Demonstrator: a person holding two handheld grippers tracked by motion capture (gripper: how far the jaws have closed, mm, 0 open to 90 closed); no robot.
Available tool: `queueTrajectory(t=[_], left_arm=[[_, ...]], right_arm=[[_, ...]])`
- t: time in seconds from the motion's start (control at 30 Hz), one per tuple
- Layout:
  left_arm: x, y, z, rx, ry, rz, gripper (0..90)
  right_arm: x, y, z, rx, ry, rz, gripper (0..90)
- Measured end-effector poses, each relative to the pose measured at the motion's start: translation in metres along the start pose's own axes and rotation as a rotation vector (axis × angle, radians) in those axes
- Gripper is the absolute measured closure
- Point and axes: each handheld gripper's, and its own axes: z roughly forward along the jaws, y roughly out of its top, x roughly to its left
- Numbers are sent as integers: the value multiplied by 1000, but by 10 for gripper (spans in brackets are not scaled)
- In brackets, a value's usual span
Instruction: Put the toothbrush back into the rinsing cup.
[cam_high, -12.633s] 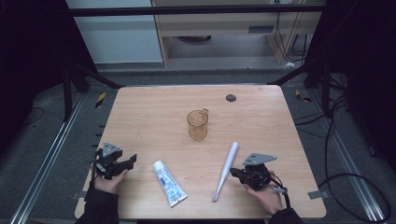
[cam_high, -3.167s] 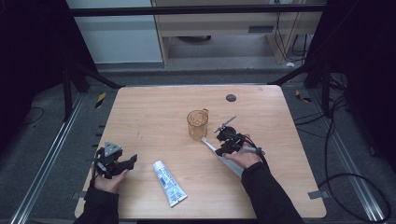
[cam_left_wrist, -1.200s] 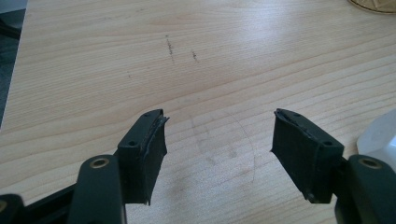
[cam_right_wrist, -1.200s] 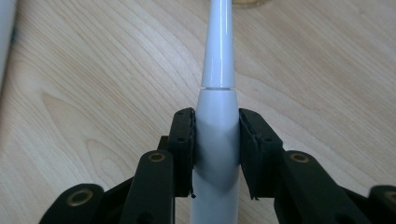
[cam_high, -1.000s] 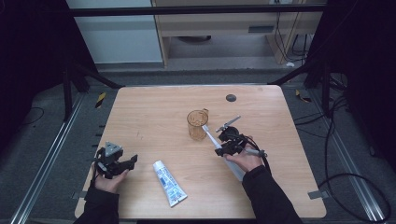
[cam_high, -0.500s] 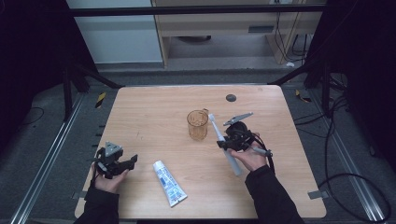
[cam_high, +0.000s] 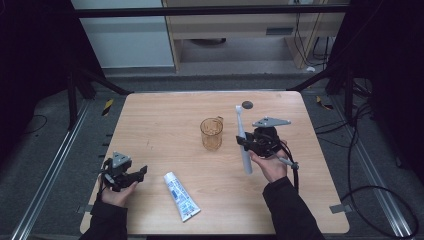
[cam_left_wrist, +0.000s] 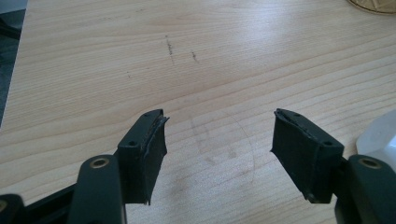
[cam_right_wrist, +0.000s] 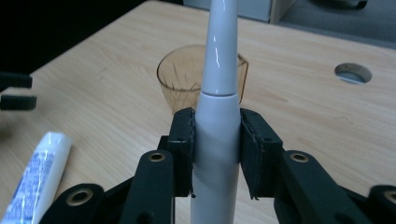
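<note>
At the left edge of the tabletop (cam_high: 150, 115), the left gripper (cam_high: 123, 172) rests as before, its jaws spread wide over bare wood with nothing between them. The toothpaste tube (cam_high: 182, 196) lies where it lay. The amber cup (cam_high: 212, 133) stands mid-table. Just right of it, the right gripper (cam_high: 252, 142) has its jaws clamped on the white electric toothbrush (cam_high: 242, 140), now lifted clear of the tabletop and near upright, brush end up, where it earlier slanted low.

Left gripper (cam_high: 141, 171) is resting low at the near left, jaws standing apart with nothing between them. Right gripper (cam_high: 242, 141) is hovering right of centre, jaws pressing on a held object, forearm entering from the near edge.
</note>
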Motion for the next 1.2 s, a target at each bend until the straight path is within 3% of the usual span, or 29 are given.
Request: queueTrajectory(t=[0.47, 1.2], left_arm=[[0, 0, 0, -1, -1, -2, 340], [1, 0, -1, -5, -3, -7, 341]], right_arm=[[4, 16, -9, -225, -42, 39, 676], [10, 45, 6, -402, -89, 73, 676]])
